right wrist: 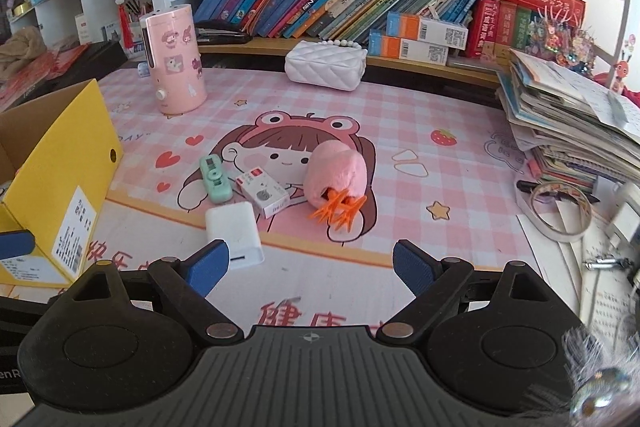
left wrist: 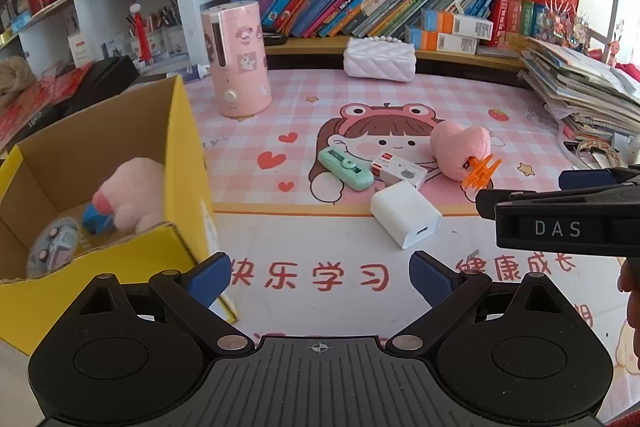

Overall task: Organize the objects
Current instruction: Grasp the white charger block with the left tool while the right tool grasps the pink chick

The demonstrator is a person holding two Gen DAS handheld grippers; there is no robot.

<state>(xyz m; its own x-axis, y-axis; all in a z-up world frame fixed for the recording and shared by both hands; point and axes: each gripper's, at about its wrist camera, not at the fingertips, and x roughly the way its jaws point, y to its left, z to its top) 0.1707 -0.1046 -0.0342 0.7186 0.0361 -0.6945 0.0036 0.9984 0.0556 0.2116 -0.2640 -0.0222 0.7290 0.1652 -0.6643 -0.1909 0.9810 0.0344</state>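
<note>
A yellow cardboard box [left wrist: 182,163] stands at the left of the desk mat; it also shows in the right wrist view [right wrist: 72,163]. Inside lie a pink plush [left wrist: 136,191], a blue item and a round disc. On the mat lie a green case [left wrist: 346,167], a small white-red box [left wrist: 398,171], a white charger [left wrist: 404,213], a pink plush heart [left wrist: 460,147] and an orange hair claw [left wrist: 482,173]. The same items show in the right wrist view: charger [right wrist: 234,227], plush heart [right wrist: 336,173], claw [right wrist: 340,209]. My left gripper [left wrist: 320,277] is open and empty beside the yellow box. My right gripper [right wrist: 310,267] is open and empty, near the charger.
A pink humidifier [left wrist: 236,59] and a white quilted purse [left wrist: 378,59] stand at the back of the mat. Shelves of books run behind. A stack of papers [right wrist: 568,123] and a tape roll [right wrist: 560,213] sit at the right.
</note>
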